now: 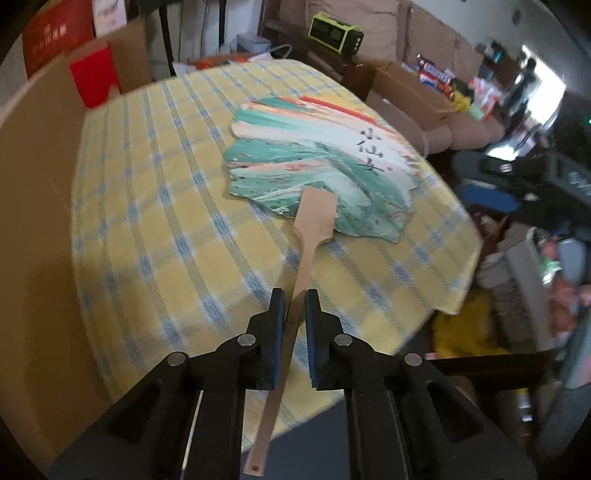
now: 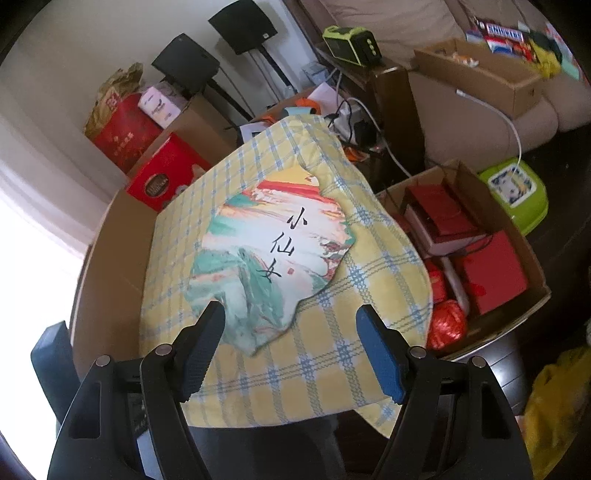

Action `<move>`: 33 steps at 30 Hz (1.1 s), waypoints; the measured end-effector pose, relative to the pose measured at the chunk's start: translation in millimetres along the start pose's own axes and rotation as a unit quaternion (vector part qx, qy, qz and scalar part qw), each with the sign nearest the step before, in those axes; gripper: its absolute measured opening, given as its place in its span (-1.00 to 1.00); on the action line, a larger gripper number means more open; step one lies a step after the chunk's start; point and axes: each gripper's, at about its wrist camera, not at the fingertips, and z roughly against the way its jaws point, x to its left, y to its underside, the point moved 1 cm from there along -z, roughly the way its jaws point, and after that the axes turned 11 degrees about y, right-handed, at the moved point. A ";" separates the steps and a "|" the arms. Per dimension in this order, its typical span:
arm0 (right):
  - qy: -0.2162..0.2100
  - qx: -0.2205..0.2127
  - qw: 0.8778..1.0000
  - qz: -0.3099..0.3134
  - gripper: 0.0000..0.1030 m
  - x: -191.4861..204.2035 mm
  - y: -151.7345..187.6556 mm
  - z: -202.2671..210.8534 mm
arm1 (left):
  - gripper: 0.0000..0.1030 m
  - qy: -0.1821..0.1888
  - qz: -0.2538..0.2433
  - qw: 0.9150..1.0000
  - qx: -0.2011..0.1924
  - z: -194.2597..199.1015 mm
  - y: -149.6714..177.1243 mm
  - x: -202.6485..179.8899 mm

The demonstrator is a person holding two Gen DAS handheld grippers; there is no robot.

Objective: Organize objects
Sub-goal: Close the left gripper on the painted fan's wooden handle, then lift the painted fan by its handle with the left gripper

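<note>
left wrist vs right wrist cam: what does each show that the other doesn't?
Left wrist only: the fan's long wooden handle, running between the left gripper, whose jaws are shut on it.

Right wrist only: the open right gripper with nothing between its jaws, and an open cardboard box of red packages beside the table.

Both: the painted green-and-orange paper fan lying on the yellow-and-blue checked cloth, plus the lime-green radio behind.

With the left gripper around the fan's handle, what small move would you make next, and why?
Probably lift the fan slightly off the checked cloth: the left gripper looks shut on its wooden handle, while the right gripper hangs open above the blade.
</note>
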 end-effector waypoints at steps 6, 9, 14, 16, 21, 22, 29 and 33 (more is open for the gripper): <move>-0.038 0.031 0.998 -0.027 0.13 -4.5 3.7 -14.8 | -0.85 0.050 0.020 0.999 0.001 9.9 3.5 -6.3; -0.052 0.042 0.997 -0.040 0.09 -5.9 7.4 -21.5 | -0.86 0.067 0.021 0.998 0.000 13.8 3.2 -9.3; -0.089 0.056 0.992 -0.063 -0.12 -7.4 8.9 -32.7 | -0.86 0.073 0.021 0.997 -0.001 16.3 2.9 -16.2; -0.105 0.060 0.990 -0.070 -0.18 -6.9 7.6 -37.6 | -0.86 0.071 0.020 0.997 -0.002 17.1 2.6 -15.8; -0.127 0.062 0.986 -0.092 -0.35 -11.6 2.8 -45.3 | -0.86 0.070 0.021 0.997 -0.002 17.4 3.3 -14.5; -0.124 0.062 0.986 -0.091 -0.46 -11.6 2.6 -45.5 | -0.86 0.070 0.021 0.997 -0.002 17.6 3.2 -13.9; -0.132 0.039 0.988 -0.074 -0.74 -5.8 2.7 -31.6 | -0.81 0.061 0.020 0.998 0.000 11.4 7.2 -12.2; -0.120 0.028 0.991 -0.048 -0.77 4.3 3.6 -22.8 | -0.73 0.052 0.019 0.998 0.005 0.8 11.4 -12.6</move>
